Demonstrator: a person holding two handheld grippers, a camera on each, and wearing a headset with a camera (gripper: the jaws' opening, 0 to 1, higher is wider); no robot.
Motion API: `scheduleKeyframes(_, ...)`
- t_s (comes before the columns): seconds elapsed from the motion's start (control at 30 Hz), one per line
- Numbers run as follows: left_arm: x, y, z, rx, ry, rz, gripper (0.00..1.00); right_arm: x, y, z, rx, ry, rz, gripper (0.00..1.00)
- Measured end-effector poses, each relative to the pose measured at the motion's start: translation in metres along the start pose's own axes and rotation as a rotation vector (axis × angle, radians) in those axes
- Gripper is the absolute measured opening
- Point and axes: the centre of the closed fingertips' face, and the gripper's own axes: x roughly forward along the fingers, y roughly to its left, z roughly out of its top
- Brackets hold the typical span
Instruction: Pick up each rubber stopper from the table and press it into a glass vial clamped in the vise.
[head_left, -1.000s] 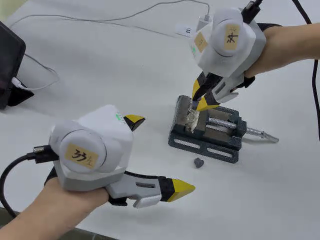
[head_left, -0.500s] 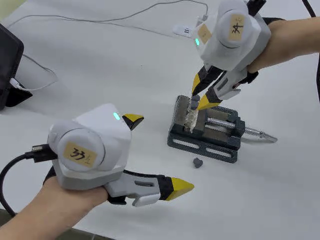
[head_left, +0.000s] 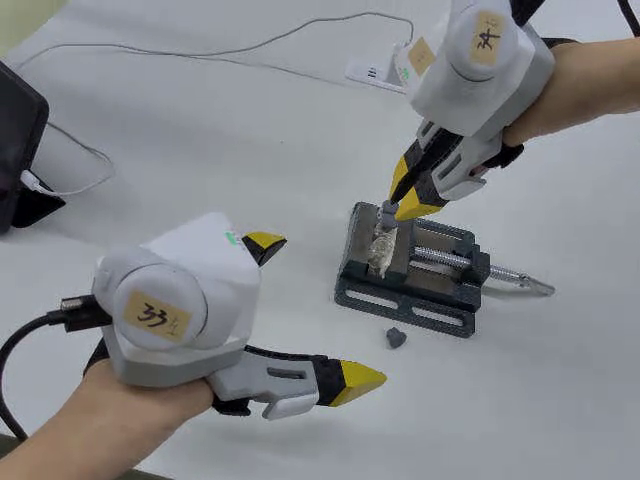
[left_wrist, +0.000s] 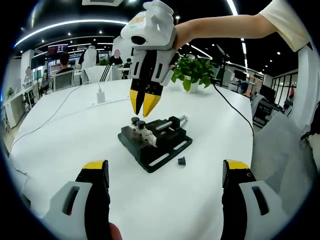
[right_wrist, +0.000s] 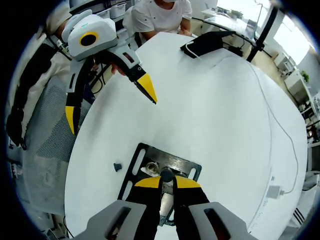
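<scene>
On the worktop (head_left: 230, 160): black vise (head_left: 440, 290) stood right of centre, screw handle pointing right in the head view.
Vial (head_left: 380, 252): was upright, clamped between the vise's jaws at their left end.
Seated stopper (head_left: 388, 212): dark grey, sat in the vial's mouth.
Loose stopper (head_left: 396, 338): lay on the worktop just beside the vise's front edge, apart from both claws.
Right claw (head_left: 402, 202): pointed down over the vial, tips drawn nearly together with nothing pinched. The left gripper view showed a gap between the tips and the seated stopper.
Left claw (head_left: 316, 309): was spread wide and empty, held low over the worktop left of the vise, well apart from it.
Far side: a white cable (head_left: 250, 45) ran to a power strip (head_left: 372, 70).
</scene>
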Motion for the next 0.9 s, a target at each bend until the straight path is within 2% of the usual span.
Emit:
scheduleKeyframes(0.33, 0.0, 0.0, -0.005, -0.008, 0.011, 0.0, 0.93, 0.009, 0.0, -0.003, 0.02, -0.001, 0.015, 0.0)
scheduleKeyframes(0.9, 0.002, -0.001, -0.01, -0.017, 0.018, -0.002, 0.93, 0.012, 0.0, -0.004, 0.028, -0.003, 0.028, 0.0)
